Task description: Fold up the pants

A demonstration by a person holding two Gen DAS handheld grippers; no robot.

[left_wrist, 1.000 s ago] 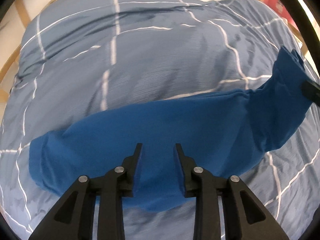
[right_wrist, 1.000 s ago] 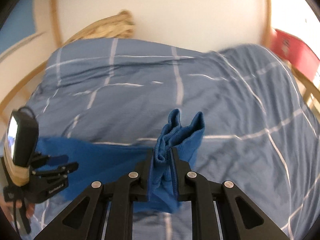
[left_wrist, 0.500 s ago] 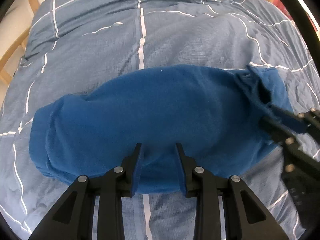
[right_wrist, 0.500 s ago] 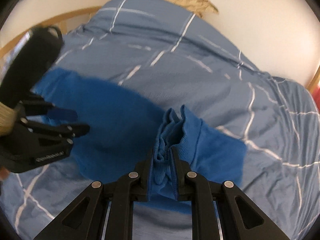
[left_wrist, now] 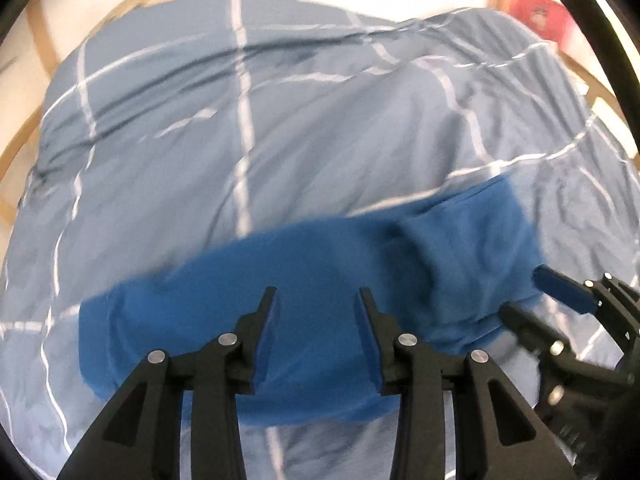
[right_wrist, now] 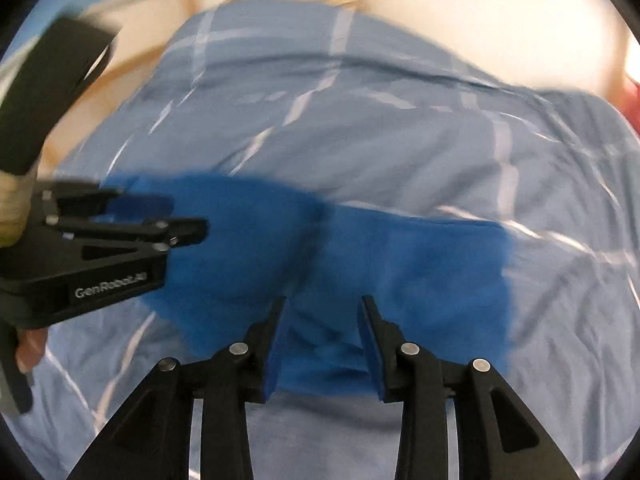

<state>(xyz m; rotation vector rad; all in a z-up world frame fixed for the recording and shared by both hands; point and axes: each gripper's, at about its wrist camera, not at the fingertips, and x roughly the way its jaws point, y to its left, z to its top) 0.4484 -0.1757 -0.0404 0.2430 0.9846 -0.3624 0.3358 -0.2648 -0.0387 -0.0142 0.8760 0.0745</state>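
Observation:
The blue pants (left_wrist: 304,280) lie folded in a long band across the grey-blue checked duvet (left_wrist: 280,120). In the right wrist view the pants (right_wrist: 400,264) spread flat in front of the jaws. My left gripper (left_wrist: 316,300) is open and empty, just above the near edge of the pants. My right gripper (right_wrist: 323,306) is open and empty over the pants' right end; it also shows in the left wrist view (left_wrist: 536,300) at the right. The left gripper shows at the left of the right wrist view (right_wrist: 192,220).
The duvet (right_wrist: 400,140) covers the whole bed, with wrinkles at the far side. A wooden bed frame (left_wrist: 36,40) and a pale wall lie behind it. A red object (left_wrist: 540,12) stands at the far right.
My right gripper has opened and let go of the pants' waistband, which now lies flat on the rest of the pants. Both grippers have pulled back a little.

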